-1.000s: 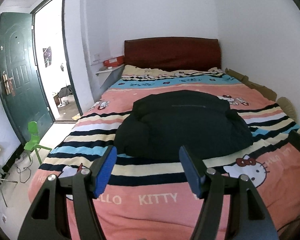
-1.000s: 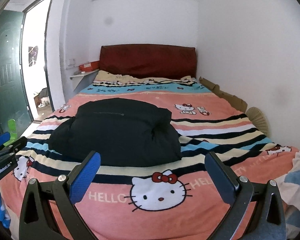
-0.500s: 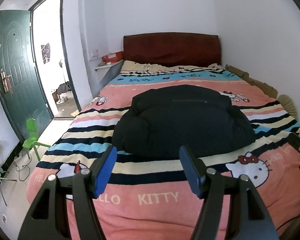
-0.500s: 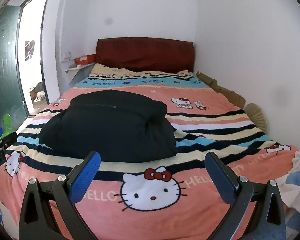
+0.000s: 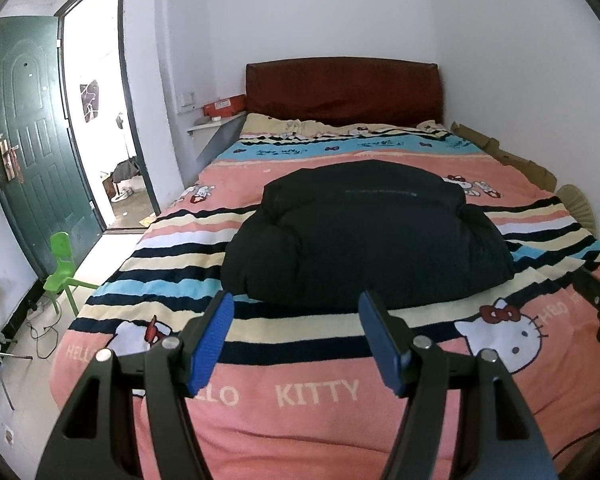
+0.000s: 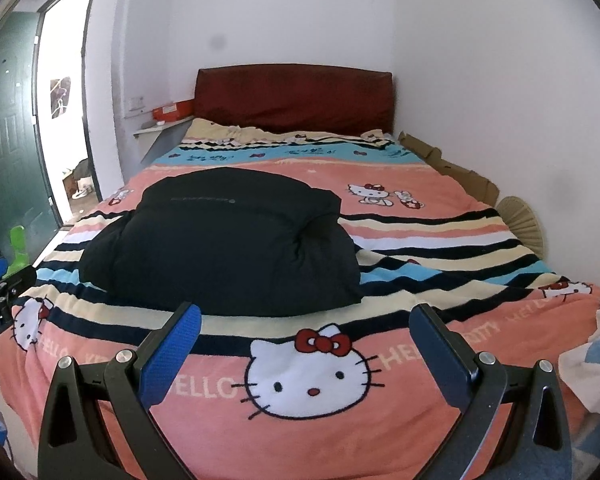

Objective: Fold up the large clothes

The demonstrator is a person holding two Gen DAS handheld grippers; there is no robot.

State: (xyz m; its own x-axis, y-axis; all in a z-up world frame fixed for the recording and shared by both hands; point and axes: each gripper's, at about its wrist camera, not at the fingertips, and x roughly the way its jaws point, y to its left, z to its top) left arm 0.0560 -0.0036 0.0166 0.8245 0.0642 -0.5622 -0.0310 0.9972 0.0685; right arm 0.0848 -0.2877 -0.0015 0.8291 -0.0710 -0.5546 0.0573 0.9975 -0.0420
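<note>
Mid-bed (image 5: 300, 420): black jacket (image 5: 364, 240) bundled, long axis across bed. Lies ahead of both grippers, apart. Left gripper (image 5: 296, 344) faces its near edge squarely, looks nearer; right gripper (image 6: 304, 344) offset toward jacket's right end. Both jaws spread, empty.

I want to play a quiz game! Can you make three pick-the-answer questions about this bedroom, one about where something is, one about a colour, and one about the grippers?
1. Where is the puffy black jacket?
A on the striped cartoon-cat bedspread
B on the floor
C on the chair

2. What colour is the small plastic chair?
A red
B green
C yellow

3. The left gripper and right gripper are:
A holding the jacket
B shut tight
C open and empty

Answers: 1 A, it lies mid-bed; 2 B, bright green by the door; 3 C, the fingers stand apart around nothing.
</note>
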